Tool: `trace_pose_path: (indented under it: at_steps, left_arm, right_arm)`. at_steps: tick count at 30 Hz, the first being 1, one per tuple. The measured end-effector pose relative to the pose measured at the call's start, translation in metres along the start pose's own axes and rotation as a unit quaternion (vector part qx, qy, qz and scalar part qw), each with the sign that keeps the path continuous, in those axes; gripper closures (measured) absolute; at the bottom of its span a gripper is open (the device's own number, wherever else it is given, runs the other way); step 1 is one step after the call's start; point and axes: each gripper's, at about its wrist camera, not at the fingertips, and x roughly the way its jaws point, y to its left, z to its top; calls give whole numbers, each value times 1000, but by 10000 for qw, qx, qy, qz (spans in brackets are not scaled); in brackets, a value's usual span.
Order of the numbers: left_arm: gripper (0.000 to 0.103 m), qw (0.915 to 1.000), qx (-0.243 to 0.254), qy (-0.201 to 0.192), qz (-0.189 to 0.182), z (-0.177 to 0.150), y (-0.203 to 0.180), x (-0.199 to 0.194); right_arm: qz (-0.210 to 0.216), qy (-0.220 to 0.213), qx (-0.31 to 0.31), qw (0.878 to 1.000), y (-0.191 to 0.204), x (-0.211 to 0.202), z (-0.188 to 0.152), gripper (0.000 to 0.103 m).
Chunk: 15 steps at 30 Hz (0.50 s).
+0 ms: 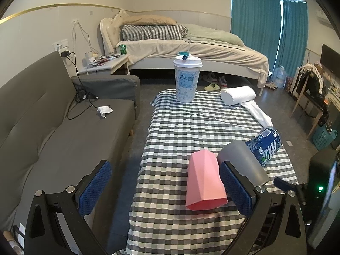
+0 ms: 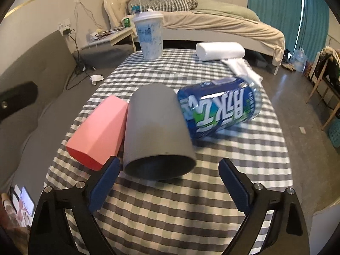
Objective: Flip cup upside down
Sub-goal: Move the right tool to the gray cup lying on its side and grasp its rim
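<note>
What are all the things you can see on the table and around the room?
Grey cup: 1, grey, lying on its side mid-table, mouth toward the camera.
Pink cup: 1, pink, faceted, on its side just left of the grey cup.
Blue bottle: 1, blue label with white letters, on its side right of the grey cup.
Lidded drink cup: 1, white and pale blue, with straw, upright at the far end.
Paper towel roll: 1, white, lying at the far right.
Checkered tablecloth: 1, grey and white, covering the table.
Sofa: 1, grey, left.
Bed: 1, beige covers, behind.
Curtains: teal, far right.
Left gripper: open, blue fingers.
Right gripper: open, blue fingers, near the grey cup.
</note>
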Motion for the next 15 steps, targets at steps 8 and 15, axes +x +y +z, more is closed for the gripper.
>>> trace_pose_path:
  at_steps: [8, 15]
  left_arm:
    - [0, 10000, -5, 22, 35, 0, 2, 0]
    - [0, 9999, -98, 106, 38, -2, 1, 2]
  right_arm:
    - [159, 56, 64, 9998, 5, 9, 3, 29]
    - [204, 25, 78, 9998, 5, 3, -2, 29]
